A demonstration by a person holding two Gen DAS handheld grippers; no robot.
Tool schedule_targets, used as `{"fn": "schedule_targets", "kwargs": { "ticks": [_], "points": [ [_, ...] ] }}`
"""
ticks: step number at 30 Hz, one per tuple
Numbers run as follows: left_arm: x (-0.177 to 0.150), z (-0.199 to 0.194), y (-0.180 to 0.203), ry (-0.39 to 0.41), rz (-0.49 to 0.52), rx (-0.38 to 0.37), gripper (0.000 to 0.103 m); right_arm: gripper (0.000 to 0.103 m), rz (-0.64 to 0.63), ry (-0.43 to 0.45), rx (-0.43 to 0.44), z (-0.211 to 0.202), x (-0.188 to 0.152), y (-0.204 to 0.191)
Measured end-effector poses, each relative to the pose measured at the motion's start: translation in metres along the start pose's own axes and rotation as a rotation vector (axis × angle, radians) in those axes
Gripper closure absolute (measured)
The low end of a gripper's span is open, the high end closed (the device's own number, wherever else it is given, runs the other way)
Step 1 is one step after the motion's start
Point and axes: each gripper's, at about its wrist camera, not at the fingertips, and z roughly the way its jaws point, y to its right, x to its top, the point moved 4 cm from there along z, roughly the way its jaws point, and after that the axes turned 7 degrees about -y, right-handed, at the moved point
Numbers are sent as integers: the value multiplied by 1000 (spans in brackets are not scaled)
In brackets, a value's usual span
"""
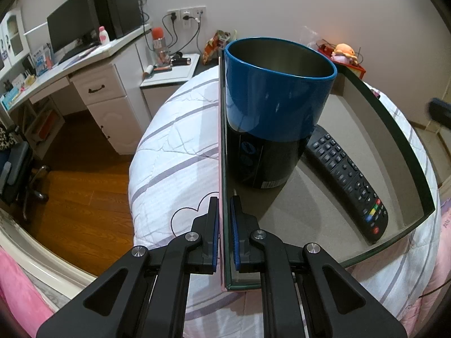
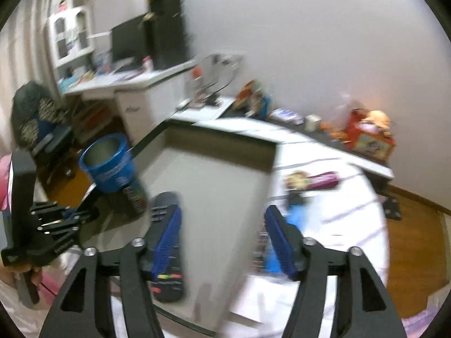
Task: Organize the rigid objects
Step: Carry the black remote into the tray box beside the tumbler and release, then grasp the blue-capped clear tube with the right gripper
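- The tray [image 1: 417, 169] rests on the bed [image 1: 174, 152]; the left tool [image 1: 224, 231] is clamped on its left wall.
- The right tool [image 2: 222, 242] hovers spread wide, holding nothing.
- The blue can [image 1: 276, 107] stands upright against that left wall: stiff, likely light, tippy; grip it low.
- The remote [image 1: 349, 180] lies flat beside it, long axis running toward the far wall, slick plastic; pinch it across its width.

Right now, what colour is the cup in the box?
Blue above, black below; steel inside cup. Left wrist view.
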Motion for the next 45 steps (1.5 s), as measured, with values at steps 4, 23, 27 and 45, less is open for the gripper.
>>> {"fn": "schedule_targets", "kwargs": {
  "ticks": [4, 23, 27, 45],
  "points": [
    [-1, 0, 0, -1, -1, 2, 95, 28, 47, 13, -96, -14, -10, 34],
    [-3, -2, -1, -11, 1, 22, 97, 34, 208, -134, -37, 61, -63, 81],
    [-3, -1, 0, -12, 1, 23, 97, 45, 214, -162, -29, 71, -65, 86],
    [-3, -2, 2, -10, 4, 27, 97, 51, 167, -218, -71, 95, -46, 104]
  ]
}}
